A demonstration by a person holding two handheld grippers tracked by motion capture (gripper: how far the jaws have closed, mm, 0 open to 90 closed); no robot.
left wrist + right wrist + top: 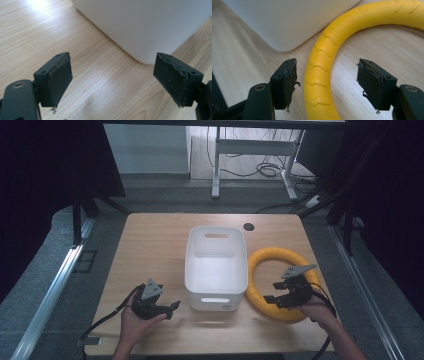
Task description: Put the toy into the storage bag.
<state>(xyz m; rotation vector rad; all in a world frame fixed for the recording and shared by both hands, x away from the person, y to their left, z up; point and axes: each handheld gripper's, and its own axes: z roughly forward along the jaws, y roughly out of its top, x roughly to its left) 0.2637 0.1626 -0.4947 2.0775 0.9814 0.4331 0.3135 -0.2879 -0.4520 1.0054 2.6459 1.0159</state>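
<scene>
Light wood bench [155, 245] with rounded corners and a small dark cable hole [248, 226] near its far edge — soft glare falls on the wood grain. Around it the floor is grey speckled carpet [55, 270], with silvery metal rails [47, 292] running along both sides. Dark curtains or panels [45, 160] close off left and right, so the edges of the room go nearly black. Past the bench, the lit strip shows a pale wall [145, 145] and the white legs of another desk [216, 165] — a tangle of black cables [267, 169] lies on the floor under it.
</scene>
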